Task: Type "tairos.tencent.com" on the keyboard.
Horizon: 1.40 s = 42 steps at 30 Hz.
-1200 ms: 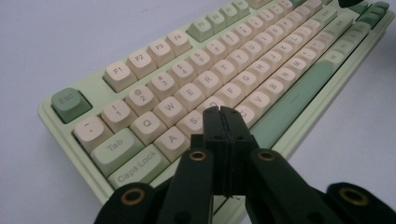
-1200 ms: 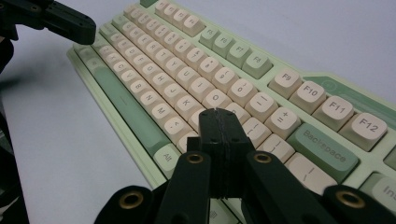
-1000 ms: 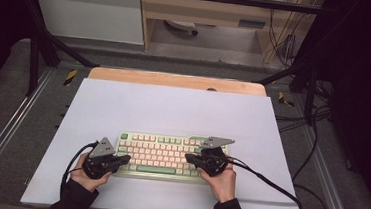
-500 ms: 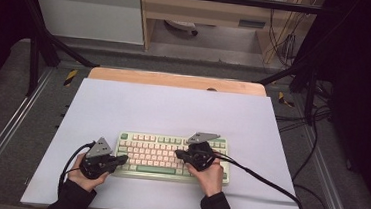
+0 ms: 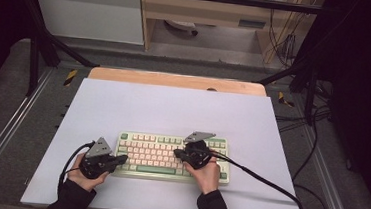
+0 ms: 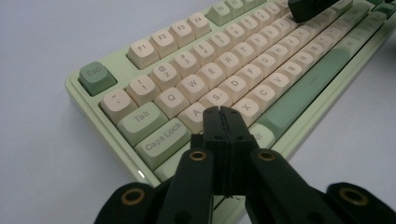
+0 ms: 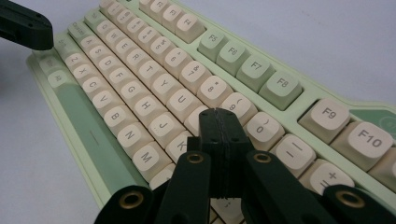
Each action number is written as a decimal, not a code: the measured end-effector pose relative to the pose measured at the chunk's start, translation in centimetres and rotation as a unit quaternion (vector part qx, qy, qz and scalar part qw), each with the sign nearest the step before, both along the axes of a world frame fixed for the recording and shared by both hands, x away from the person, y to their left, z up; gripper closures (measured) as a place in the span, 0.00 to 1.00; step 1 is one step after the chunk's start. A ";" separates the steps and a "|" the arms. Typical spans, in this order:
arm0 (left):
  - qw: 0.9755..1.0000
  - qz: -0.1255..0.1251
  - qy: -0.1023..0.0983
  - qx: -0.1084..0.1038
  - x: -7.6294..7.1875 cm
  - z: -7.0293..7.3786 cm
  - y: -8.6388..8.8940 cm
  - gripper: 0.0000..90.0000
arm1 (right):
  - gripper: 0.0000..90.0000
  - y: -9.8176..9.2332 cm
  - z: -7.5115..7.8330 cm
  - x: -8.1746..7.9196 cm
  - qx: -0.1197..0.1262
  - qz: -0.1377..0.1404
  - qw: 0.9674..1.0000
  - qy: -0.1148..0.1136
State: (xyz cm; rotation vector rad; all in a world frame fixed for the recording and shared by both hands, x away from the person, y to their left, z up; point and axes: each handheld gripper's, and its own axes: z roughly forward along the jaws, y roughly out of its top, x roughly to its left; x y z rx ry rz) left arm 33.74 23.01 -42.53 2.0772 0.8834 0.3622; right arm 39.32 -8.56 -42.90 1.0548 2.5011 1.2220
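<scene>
Your left hand-held gripper (image 5: 121, 158), jaws shut and empty, sits at the keyboard's (image 5: 154, 154) left end, over the A and Z keys. The keyboard's long axis runs left to right across the worktop (image 5: 173, 108). Your right hand-held gripper (image 5: 178, 154), also pinched shut, hovers near the K key, with open room behind.
</scene>
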 end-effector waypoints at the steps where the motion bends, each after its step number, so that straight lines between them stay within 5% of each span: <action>1: 1.000 0.000 0.000 0.000 0.0 0.0 0.0 1.00 | 1.00 0.0 0.0 0.0 0.000 0.000 1.000 0.000; 28: 1.000 0.002 0.000 0.000 0.0 0.0 0.1 1.00 | 1.00 -0.5 1.7 -2.0 0.008 0.026 1.000 -0.011; 42: 1.000 0.001 0.000 0.000 0.0 0.0 0.0 1.00 | 1.00 0.0 1.0 -2.7 0.013 0.041 0.999 -0.004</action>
